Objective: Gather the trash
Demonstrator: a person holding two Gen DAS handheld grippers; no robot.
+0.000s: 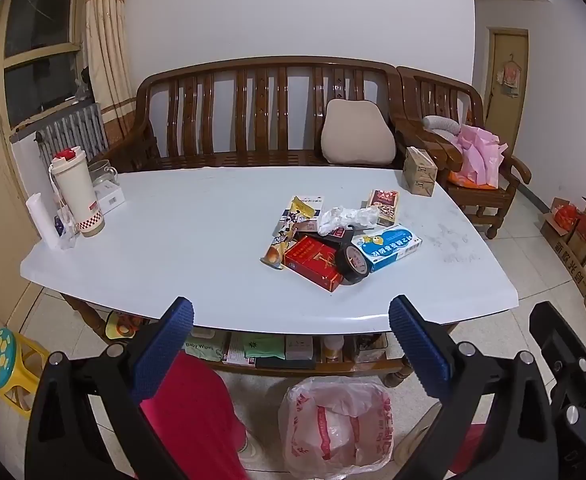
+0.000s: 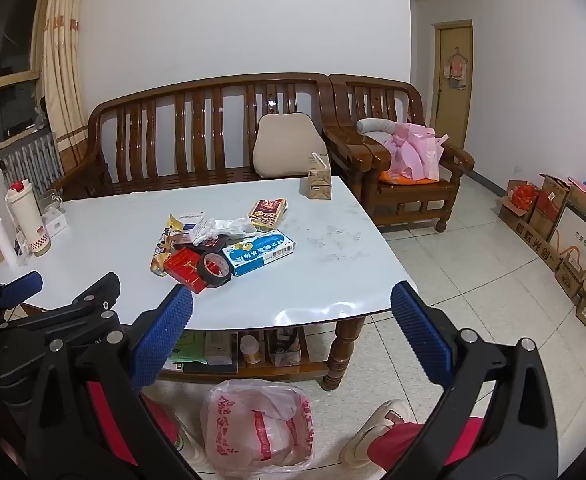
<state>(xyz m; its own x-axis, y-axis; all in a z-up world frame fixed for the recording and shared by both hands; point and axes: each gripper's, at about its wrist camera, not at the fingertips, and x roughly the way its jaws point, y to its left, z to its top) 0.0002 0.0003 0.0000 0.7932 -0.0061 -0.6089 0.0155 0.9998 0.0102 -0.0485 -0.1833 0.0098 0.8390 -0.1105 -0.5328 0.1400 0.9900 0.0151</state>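
Observation:
A heap of trash lies on the white table [image 1: 173,248]: a red box [image 1: 313,264], a black tape roll [image 1: 353,264], a blue and white box [image 1: 387,246], crumpled white paper [image 1: 345,216], a brown snack box [image 1: 385,206] and snack wrappers [image 1: 289,228]. The right wrist view shows the same heap, with the red box [image 2: 185,266] and tape roll [image 2: 214,269] nearest. A white plastic bag with red print [image 1: 333,428] stands open on the floor below the table's front edge. My left gripper [image 1: 291,316] is open and empty, short of the table edge. My right gripper [image 2: 291,312] is open and empty too.
A cream tumbler with a red lid [image 1: 79,194], a glass and small white items stand at the table's left end. A carton [image 1: 419,170] sits at the far right corner. A wooden bench [image 1: 253,120] and armchair [image 1: 465,152] stand behind. Cardboard boxes [image 2: 553,224] line the right wall. A person's red-clad legs [image 1: 197,416] are below.

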